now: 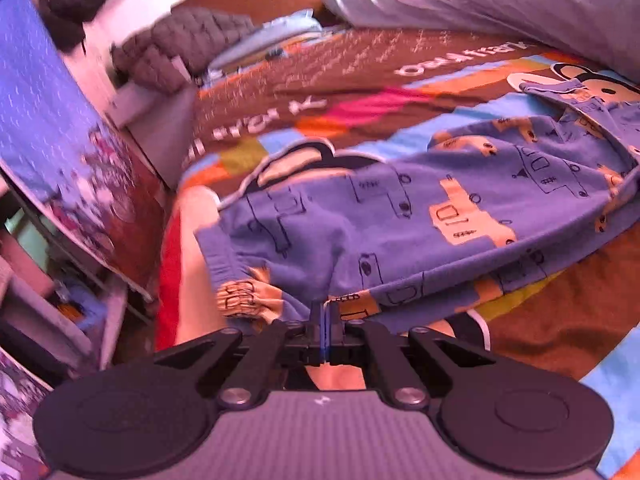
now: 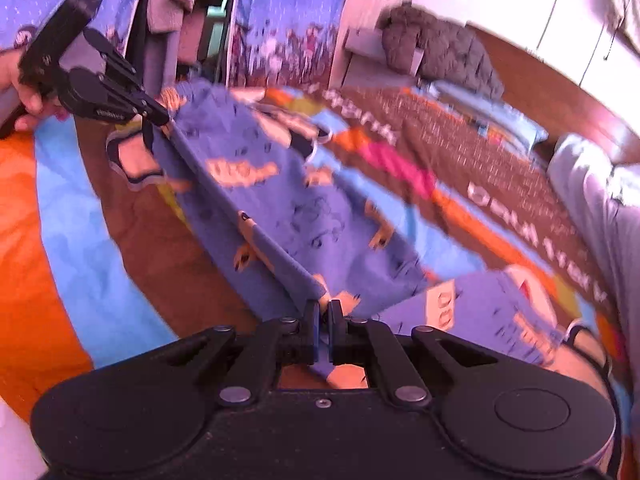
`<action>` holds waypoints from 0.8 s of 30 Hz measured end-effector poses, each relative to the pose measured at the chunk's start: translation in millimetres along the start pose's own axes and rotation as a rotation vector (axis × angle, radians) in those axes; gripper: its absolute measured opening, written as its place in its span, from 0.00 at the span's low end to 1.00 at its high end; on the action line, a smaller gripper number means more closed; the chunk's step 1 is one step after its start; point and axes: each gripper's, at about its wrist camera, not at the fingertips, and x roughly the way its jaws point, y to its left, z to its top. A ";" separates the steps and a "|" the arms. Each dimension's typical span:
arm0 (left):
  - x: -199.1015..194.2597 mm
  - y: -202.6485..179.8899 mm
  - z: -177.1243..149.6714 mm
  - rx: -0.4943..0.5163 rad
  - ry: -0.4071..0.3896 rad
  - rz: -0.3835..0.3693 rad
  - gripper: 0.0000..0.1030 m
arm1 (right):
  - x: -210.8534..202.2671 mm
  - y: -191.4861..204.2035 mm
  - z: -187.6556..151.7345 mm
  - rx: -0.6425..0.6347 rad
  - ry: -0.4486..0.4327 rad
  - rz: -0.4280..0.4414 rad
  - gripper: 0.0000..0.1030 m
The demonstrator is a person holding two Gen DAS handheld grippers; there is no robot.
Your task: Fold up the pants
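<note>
— Between the closed fingers of the left gripper (image 1: 325, 320), what is held?

— An edge of the pants (image 1: 400, 216) is pinched there, with no gap left between the fingers. The same is noted at the right gripper (image 2: 324, 312): it is clamped on another point of that edge, and the cloth is drawn into a taut line from one tool to the other.

— Where are the pants placed?

— The held edge is raised off the bedspread (image 1: 560, 312); the rest is draped down and spread across it. A pale pillow (image 1: 500, 0) is seen at the far end of the bed, well apart from the garment.

— How far is the task judged to be?

— An early or middle stage is judged. A fold appears to be under way, with one edge lifted. No finished, compact stack is seen; further folds and a flattening are still required. How many layers are already doubled cannot be told.

— How is the garment described?

— Soft blue knit, printed with orange and outlined trucks, gathered at one hem, limp and lightly creased. Parts of the right view are blurred.
</note>
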 end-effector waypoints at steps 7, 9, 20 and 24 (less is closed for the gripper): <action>-32.9 50.1 -14.9 -0.382 0.014 -0.146 0.18 | -8.6 5.6 0.3 0.016 0.002 -0.027 0.29; -39.9 63.7 -27.4 -0.560 0.022 -0.186 0.19 | -20.5 13.9 -3.1 -0.058 -0.022 -0.064 0.39; 0.6 57.4 -61.8 -1.031 -0.024 -0.335 0.19 | -10.5 84.6 -7.2 -0.408 -0.035 -0.100 0.32; 3.1 47.1 -51.4 -0.980 -0.069 -0.329 0.19 | 10.1 98.1 -1.6 -0.523 -0.032 -0.147 0.32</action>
